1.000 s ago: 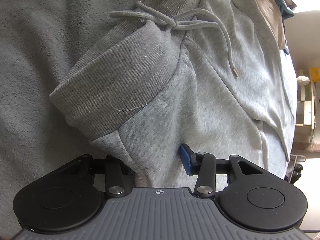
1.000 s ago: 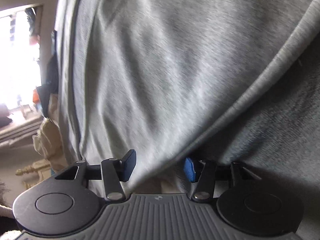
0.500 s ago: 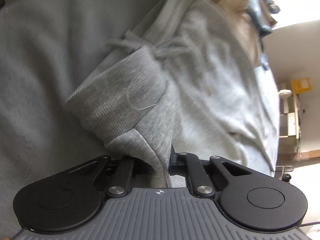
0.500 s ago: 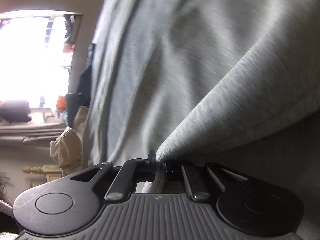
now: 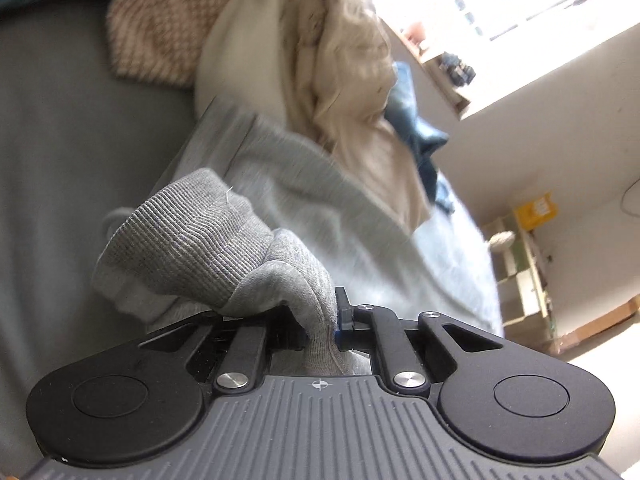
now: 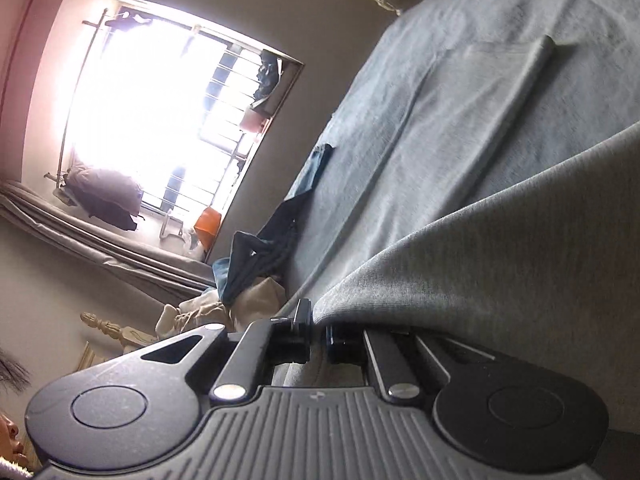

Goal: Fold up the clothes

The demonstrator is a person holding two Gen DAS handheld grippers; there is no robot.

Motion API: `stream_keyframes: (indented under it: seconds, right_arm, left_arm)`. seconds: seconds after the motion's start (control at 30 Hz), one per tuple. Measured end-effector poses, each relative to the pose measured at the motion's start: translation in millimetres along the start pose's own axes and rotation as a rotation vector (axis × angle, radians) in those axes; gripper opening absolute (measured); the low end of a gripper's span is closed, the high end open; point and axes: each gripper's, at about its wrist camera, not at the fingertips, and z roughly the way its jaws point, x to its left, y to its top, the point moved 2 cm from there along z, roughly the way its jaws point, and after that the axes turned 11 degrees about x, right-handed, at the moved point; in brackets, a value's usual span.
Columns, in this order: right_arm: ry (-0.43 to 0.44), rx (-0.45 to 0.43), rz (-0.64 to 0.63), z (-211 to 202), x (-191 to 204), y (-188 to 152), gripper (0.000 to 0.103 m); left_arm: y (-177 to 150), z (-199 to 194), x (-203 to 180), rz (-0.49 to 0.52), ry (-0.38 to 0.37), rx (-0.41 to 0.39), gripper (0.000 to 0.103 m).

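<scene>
Left gripper [image 5: 320,330] jaws clenched on the grey sweatpants [image 5: 320,216], pinching a fold of fabric right beside the ribbed waistband [image 5: 188,236]. Waistband bunches up just above the left jaw, humped and tilted. Rest of the pants stretches away from the jaws toward the upper right, blurred. Pants lie over a darker grey bed cover [image 5: 60,152].

Right gripper [image 6: 319,338] jaws also clamped tight on the same sweatpants [image 6: 500,260], gripping a hemmed edge; cloth rises from the jaws in a taut ridge to the right and drapes over the right-hand linkage. Beyond it a lighter grey panel of the garment runs up the frame, with a flat seamed band across it.

Both jaws closed down in the past second and now hold fabric between them.

Behind the pants, left wrist view: beige clothes pile [image 5: 352,80] touching the far edge of the sweatpants, knitted brown-and-cream item [image 5: 160,20] to its left on the bed cover, blue garment [image 5: 416,128] just beside the beige pile on its right. Shelving unit [image 5: 524,276] against the wall, well apart.

Right wrist view: bright barred window [image 6: 160,120], dark blue clothing [image 6: 256,260] heaped near the sweatpants' far edge, beige cloth below it. Orange object [image 6: 208,224] on the sill, too small to identify.
</scene>
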Motion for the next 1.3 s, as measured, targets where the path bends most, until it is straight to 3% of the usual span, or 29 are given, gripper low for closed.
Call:
stream_keyframes:
  seconds: [0.37, 0.53, 0.9, 1.0, 1.07, 1.3]
  right_arm:
    - [0.051, -0.072, -0.088, 44, 47, 65, 0.007]
    - [-0.034, -0.062, -0.087, 81, 54, 92, 0.007]
    - [-0.126, -0.060, -0.049, 144, 31, 130, 0.007]
    - [-0.165, -0.054, -0.029, 164, 19, 140, 0.007]
    - [-0.190, -0.044, -0.002, 179, 6, 145, 0.007]
    - [-0.243, 0.008, 0.132, 223, -43, 147, 0.008]
  left_arm:
    - [36, 2, -8, 0.008, -0.049, -0.083, 0.009]
    - [53, 24, -8, 0.025, -0.025, -0.073, 0.009]
    - [88, 73, -3, 0.052, 0.033, -0.041, 0.010]
    - [97, 87, 3, 0.040, 0.024, 0.001, 0.017]
    - [103, 94, 11, -0.004, -0.010, 0.031, 0.025]
    - [114, 97, 30, -0.184, -0.162, 0.055, 0.033]
